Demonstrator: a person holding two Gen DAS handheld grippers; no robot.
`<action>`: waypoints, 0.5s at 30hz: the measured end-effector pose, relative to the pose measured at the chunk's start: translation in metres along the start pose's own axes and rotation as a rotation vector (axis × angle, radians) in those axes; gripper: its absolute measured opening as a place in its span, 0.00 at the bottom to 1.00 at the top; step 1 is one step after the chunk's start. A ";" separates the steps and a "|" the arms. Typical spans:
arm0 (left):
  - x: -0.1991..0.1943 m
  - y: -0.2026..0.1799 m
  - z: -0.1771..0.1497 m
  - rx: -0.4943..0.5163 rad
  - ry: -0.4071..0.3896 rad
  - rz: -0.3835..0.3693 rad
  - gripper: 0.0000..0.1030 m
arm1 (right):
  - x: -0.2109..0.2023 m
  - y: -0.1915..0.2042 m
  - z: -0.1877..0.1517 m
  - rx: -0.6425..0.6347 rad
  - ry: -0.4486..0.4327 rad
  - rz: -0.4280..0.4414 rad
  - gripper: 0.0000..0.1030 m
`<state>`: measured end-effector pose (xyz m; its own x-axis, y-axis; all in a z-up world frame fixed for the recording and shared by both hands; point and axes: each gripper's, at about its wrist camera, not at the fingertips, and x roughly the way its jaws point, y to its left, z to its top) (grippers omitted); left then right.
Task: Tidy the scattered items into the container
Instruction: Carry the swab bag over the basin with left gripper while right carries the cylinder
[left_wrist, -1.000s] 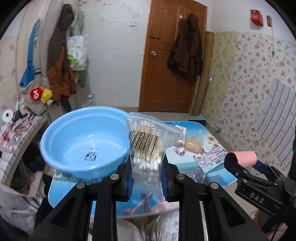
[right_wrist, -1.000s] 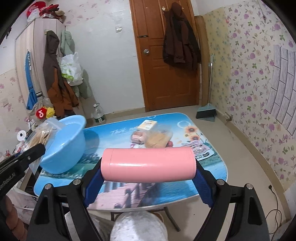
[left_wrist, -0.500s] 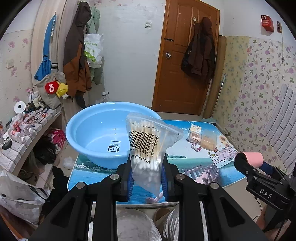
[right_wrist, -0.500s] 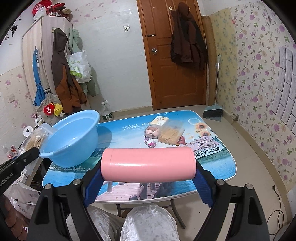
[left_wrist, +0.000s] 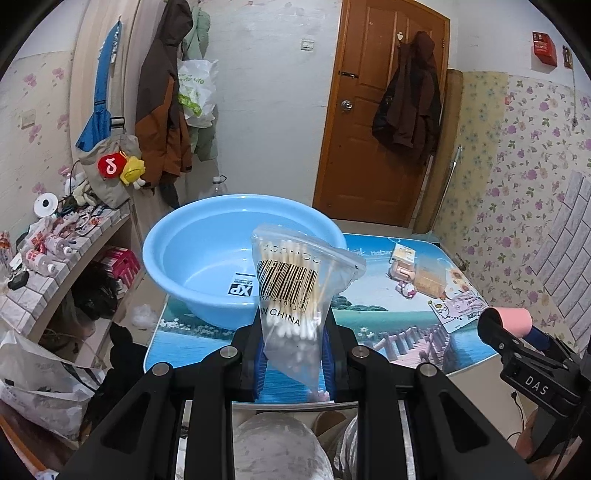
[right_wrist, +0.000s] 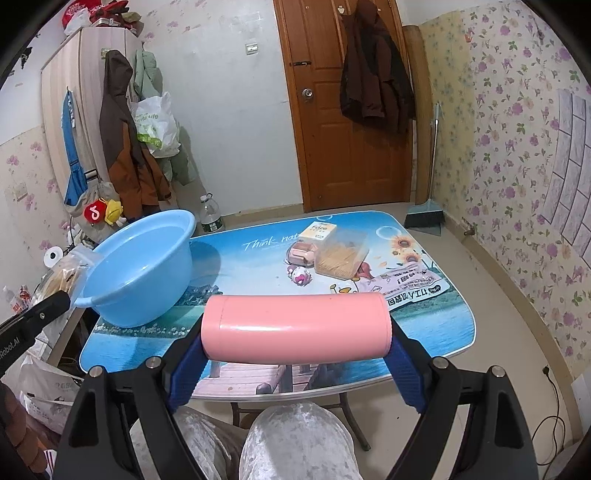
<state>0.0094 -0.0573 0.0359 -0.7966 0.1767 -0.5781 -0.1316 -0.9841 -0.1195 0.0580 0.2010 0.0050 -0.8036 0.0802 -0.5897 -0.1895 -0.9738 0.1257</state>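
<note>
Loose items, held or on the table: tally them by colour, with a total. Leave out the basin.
Pink: 3 (cylinder, small case, small toy)
Clear: 2 (cotton swab bag, toothpick box)
Yellow-white: 1 (small packet)
Total: 6

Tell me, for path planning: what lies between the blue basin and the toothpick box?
Bare tabletop separates blue basin from toothpick box, per the right wrist view.

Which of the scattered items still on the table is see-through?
The clear plastic box of pale sticks, lying near the table's far edge. The small pink case, the yellow packet and the little pink toy beside it are all opaque.
</note>
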 end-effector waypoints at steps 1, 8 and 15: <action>0.000 0.002 0.000 -0.003 0.000 0.004 0.22 | 0.002 0.000 0.000 -0.001 0.003 0.002 0.85; 0.002 0.019 0.005 -0.028 -0.006 0.036 0.22 | 0.009 0.004 -0.001 -0.012 0.016 0.007 0.85; 0.003 0.044 0.015 -0.055 -0.018 0.081 0.22 | 0.015 0.017 0.012 -0.052 0.001 0.025 0.85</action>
<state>-0.0073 -0.1004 0.0409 -0.8140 0.0961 -0.5728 -0.0343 -0.9924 -0.1178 0.0358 0.1880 0.0077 -0.8073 0.0553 -0.5876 -0.1397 -0.9852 0.0993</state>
